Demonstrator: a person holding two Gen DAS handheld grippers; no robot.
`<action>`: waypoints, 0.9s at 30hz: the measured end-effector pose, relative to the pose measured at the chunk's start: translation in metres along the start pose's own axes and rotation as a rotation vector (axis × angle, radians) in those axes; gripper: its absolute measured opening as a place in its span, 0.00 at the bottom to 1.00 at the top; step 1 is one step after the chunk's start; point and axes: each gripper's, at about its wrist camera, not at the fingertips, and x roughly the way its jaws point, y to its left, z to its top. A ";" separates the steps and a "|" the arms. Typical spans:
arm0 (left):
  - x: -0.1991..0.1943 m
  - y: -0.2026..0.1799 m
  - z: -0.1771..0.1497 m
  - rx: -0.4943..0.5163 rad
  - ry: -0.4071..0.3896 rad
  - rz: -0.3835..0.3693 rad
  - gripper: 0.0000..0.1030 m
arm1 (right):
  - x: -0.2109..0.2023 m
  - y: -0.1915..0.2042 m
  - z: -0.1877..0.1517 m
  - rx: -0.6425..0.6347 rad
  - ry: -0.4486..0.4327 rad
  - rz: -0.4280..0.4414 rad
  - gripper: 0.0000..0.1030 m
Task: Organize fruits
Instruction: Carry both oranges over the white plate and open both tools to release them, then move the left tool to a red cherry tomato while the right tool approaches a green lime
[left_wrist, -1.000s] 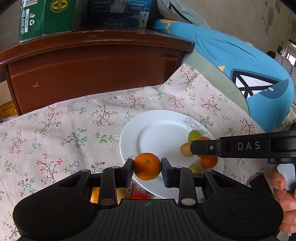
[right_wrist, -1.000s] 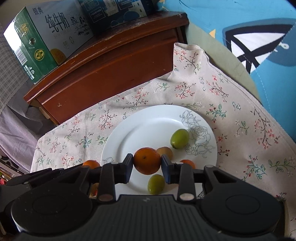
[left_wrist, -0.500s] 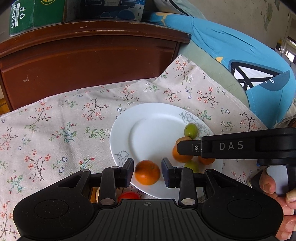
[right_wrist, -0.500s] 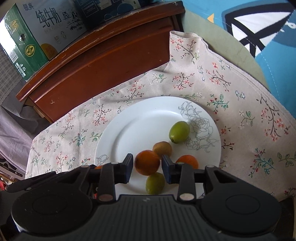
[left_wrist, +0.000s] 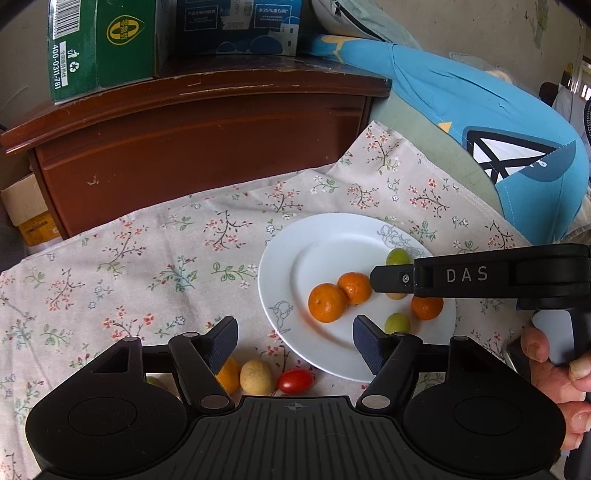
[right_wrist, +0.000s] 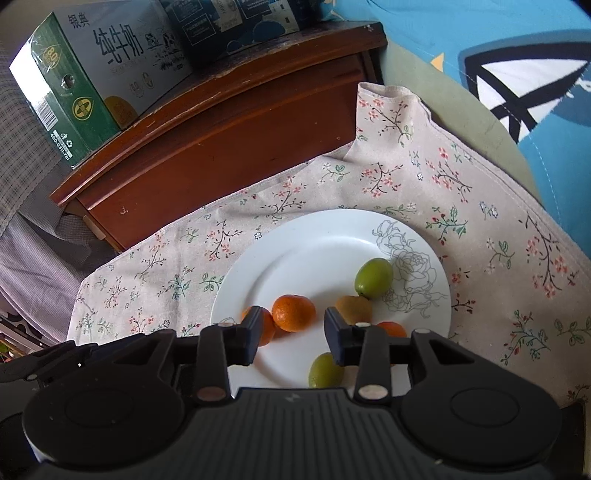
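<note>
My left tool (left_wrist: 291, 338) is spreading its jaws, nothing between them; the mandarin (left_wrist: 327, 302) lies free on the white plate (left_wrist: 288, 258), set against a second mandarin (left_wrist: 354, 288) so the orange ones sit together. My right tool (right_wrist: 289, 334) is opening too, its pads clear of that second fruit. A cherry tomato (left_wrist: 295, 381) and a yellowish fruit (left_wrist: 256, 376) wait on the floral cloth (left_wrist: 147, 266).

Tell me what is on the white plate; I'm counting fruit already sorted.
On the white plate: three oranges, two green fruits and a brownish one. The right claw covers part of the plate, so more could hide there.
</note>
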 end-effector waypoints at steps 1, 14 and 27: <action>-0.004 0.003 -0.001 -0.001 0.004 0.014 0.68 | -0.002 0.002 -0.001 -0.009 -0.005 0.002 0.37; -0.060 0.077 -0.006 -0.196 -0.035 0.080 0.89 | -0.015 0.030 -0.018 -0.125 -0.002 0.087 0.54; -0.070 0.115 -0.024 -0.230 0.017 0.131 0.90 | -0.019 0.060 -0.057 -0.256 0.087 0.154 0.65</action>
